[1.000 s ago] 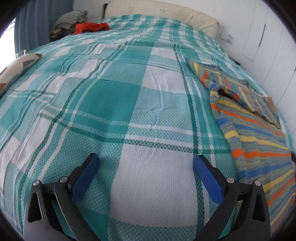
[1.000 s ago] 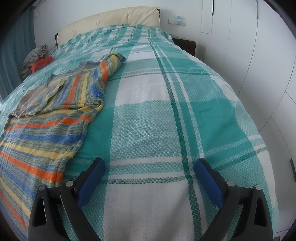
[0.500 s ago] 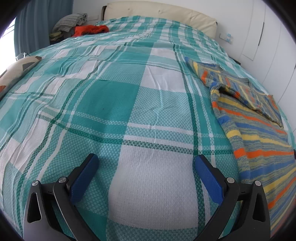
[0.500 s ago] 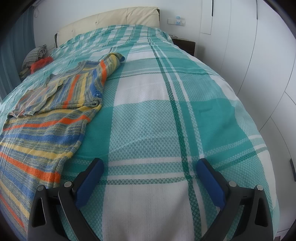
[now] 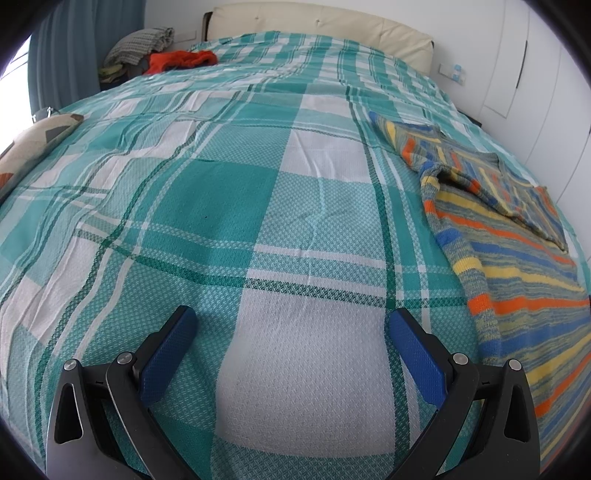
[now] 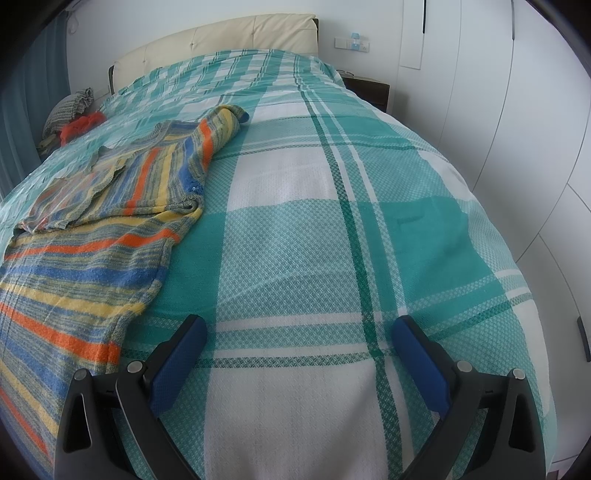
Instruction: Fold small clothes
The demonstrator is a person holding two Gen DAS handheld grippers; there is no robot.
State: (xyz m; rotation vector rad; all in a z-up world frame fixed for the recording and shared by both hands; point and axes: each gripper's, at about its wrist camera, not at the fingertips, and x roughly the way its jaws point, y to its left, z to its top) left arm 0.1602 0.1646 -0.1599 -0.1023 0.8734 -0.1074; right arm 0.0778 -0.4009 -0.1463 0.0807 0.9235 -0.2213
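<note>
A striped knit sweater (image 5: 517,266) in blue, orange, yellow and grey lies flat on the green plaid bed cover (image 5: 229,206), with its sleeves folded over the body. It is at the right of the left wrist view and at the left of the right wrist view (image 6: 85,251). My left gripper (image 5: 291,332) is open and empty, low over the bare cover, left of the sweater. My right gripper (image 6: 299,336) is open and empty, low over the cover (image 6: 369,236), right of the sweater's hem.
A pile of clothes with a red garment (image 5: 181,61) and a grey one (image 5: 142,40) sits at the far left by the cream headboard (image 5: 317,18). A patterned cushion (image 5: 33,144) lies at the bed's left edge. White wardrobe doors (image 6: 517,110) stand along the right.
Both grippers have drifted slightly; the sweater sits a little further right in the left wrist view. The jaws stay open and nothing was taken hold of.
</note>
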